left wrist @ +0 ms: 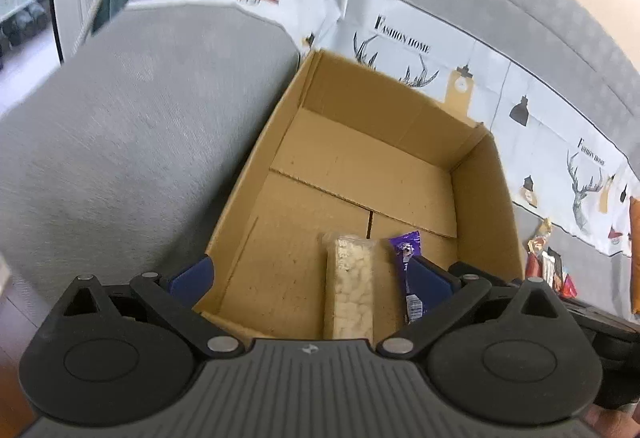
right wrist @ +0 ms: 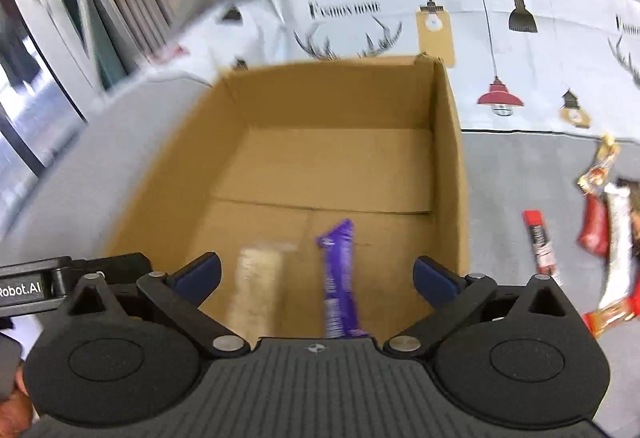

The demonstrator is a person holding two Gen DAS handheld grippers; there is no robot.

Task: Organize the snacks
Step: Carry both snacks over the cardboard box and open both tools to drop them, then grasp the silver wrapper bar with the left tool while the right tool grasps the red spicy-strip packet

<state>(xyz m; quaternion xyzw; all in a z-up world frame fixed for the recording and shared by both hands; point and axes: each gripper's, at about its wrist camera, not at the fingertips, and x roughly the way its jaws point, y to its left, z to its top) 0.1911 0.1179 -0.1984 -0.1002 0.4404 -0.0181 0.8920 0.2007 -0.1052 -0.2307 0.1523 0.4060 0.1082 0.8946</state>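
Note:
An open cardboard box (left wrist: 484,205) (right wrist: 450,165) rests on a grey sofa. On its floor lie a clear pack of pale puffed snacks (left wrist: 352,286) (right wrist: 258,290) and a purple snack bar (left wrist: 410,270) (right wrist: 340,274), side by side. My left gripper (left wrist: 310,270) hovers over the box's near edge, jaws wide open, touching neither snack. My right gripper (right wrist: 316,272) also stands wide open above the box, the purple bar below and between its blue fingers (right wrist: 434,280), not pressed. More wrapped snacks (right wrist: 604,230) and a red bar (right wrist: 540,242) lie on the sofa right of the box.
A white printed cloth (right wrist: 520,49) with lamps and antlers covers the sofa back behind the box. The grey armrest cushion (left wrist: 128,141) rises left of the box. An orange thing (left wrist: 634,254) shows at the right edge. The left gripper's body (right wrist: 36,286) juts into the right wrist view.

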